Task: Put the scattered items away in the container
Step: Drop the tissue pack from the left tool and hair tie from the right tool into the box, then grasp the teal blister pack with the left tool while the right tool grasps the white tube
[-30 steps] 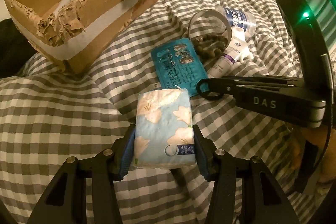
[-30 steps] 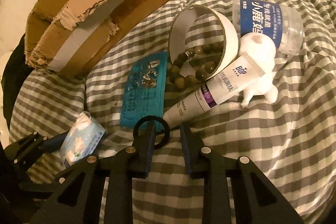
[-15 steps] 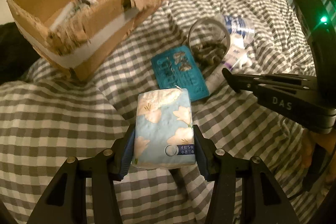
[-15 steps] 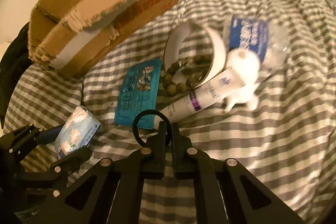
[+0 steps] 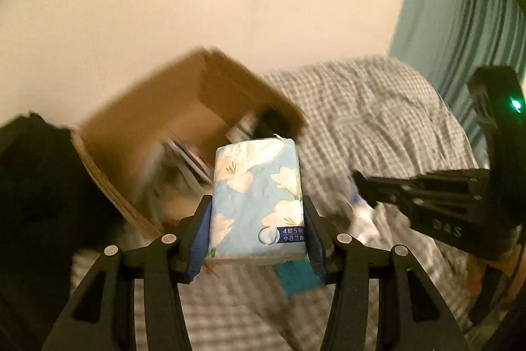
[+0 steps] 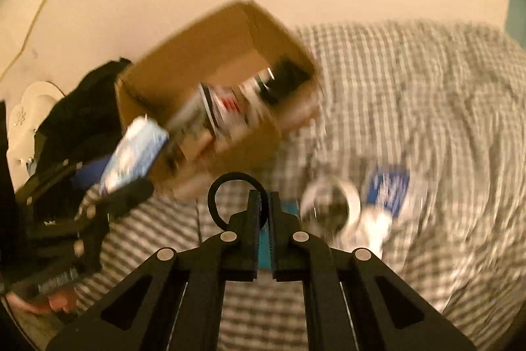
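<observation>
Bed: the checked bedspread (image 6: 411, 94) carries everything; both views are smeared with motion, where a second ago they looked down sharply at the clutter.
Change: both tools have lifted and swung toward the box since half a second ago, so the wall now fills the top of each view. I judge two items are on their way in at once.
Cardboard box (image 5: 157, 134): sits at the far-left part of the bed by the wall, open side toward the cameras. Inside are several blurred packets and something dark near its right wall; I cannot tell them apart.
Tissue pack (image 5: 256, 199): pale blue with white flowers, held upright in the air just before the box mouth, not yet inside.
Left gripper (image 5: 256, 229): closed part-way on the tissue pack, blue pads pressing both its sides.
Right gripper (image 6: 263, 209): fingers nearly together, pinching the black ring (image 6: 230, 186), which stands up to the left of the tips.
Left on the bed: white tape roll (image 6: 332, 203) and blue-labelled jar (image 6: 391, 186) at mid-right, a teal sachet (image 5: 296, 275) near the front edge.
</observation>
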Motion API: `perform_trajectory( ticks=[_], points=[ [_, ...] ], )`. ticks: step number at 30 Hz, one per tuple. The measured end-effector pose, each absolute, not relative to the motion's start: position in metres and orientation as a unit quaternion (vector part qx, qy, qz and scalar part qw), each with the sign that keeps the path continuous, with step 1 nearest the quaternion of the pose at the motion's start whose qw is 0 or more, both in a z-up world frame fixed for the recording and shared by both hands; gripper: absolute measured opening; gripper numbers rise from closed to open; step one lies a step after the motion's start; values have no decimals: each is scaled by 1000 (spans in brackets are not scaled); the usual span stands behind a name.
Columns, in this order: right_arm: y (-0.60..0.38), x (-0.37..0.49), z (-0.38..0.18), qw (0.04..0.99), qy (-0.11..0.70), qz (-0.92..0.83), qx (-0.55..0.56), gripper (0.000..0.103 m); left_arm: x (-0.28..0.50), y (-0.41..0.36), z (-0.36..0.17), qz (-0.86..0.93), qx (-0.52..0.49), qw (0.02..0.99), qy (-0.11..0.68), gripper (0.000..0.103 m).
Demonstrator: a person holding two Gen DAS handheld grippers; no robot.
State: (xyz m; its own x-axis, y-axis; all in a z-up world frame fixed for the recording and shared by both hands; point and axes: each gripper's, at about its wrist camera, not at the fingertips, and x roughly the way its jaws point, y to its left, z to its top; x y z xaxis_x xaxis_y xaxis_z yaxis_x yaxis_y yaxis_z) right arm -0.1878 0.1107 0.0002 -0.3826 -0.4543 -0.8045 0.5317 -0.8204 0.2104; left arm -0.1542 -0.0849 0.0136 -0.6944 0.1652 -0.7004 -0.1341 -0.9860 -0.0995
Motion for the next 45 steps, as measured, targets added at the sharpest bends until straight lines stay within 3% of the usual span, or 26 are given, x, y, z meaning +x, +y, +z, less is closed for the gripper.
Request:
perform_trajectory(
  ticks=[7,8,9,11,15,22,26,30,38,40,41,45],
  points=[
    [39,-231,18,307,73,-836,449,4,-183,-125,-13,933,-357,38,-8,56],
    [31,-238,15,306,71,-837,447,12,-187,-128,-19,932,-359,34,-11,63],
    [19,-247,10,298,65,-839,450,46,-191,-129,-24,933,-360,28,-12,76],
    [11,-256,3,285,45,-840,459,79,-193,-129,-30,934,-357,21,-14,89],
    [20,-257,-6,272,-7,-847,457,79,-193,-121,-33,928,-368,52,-24,89],
    [103,-220,-3,207,46,-871,444,79,-182,-68,-25,913,-390,120,-16,90],
    [158,-192,-26,167,71,-871,457,78,-176,-23,-54,890,-429,155,2,90],
    [197,-190,-67,126,10,-861,492,77,-176,0,-106,862,-486,143,-2,90],
    [193,-207,-128,119,-28,-838,532,70,-178,-12,-170,834,-539,117,-15,90],
    [186,-212,-140,128,-40,-831,541,60,-183,-17,-179,825,-550,125,-35,90],
    [183,-215,-145,134,-47,-824,548,50,-185,-20,-182,822,-552,129,-52,90],
    [169,-210,-151,142,-49,-820,552,49,-193,-22,-181,821,-548,142,-81,90]
  ],
)
